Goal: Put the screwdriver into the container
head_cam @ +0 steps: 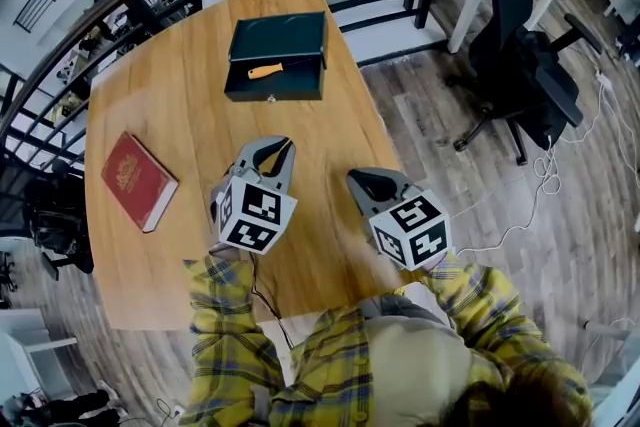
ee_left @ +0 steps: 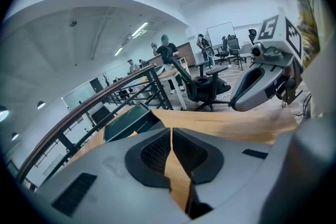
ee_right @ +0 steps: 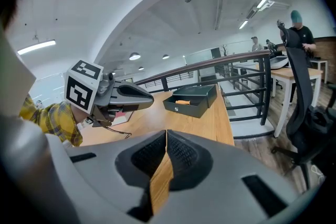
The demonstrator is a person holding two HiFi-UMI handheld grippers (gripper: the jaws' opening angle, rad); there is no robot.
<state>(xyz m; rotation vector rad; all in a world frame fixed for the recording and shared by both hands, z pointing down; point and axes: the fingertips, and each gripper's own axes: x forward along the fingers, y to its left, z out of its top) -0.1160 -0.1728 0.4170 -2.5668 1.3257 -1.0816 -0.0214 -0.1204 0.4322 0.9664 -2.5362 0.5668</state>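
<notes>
Head view only: red book (head_cam: pixel 137 180) on the table (head_cam: pixel 190 115), left of the left gripper (head_cam: pixel 283 147) fingers. Gripper views only: people (ee_left: pixel 167 50) beyond the railing (ee_right: pixel 210 63). Task item: screwdriver (head_cam: pixel 266 71), orange handle, lying inside the open container (head_cam: pixel 275 93), well ahead of both pairs of fingers. Left gripper and right gripper (head_cam: pixel 362 179): fingers clenched together, nothing between them.
</notes>
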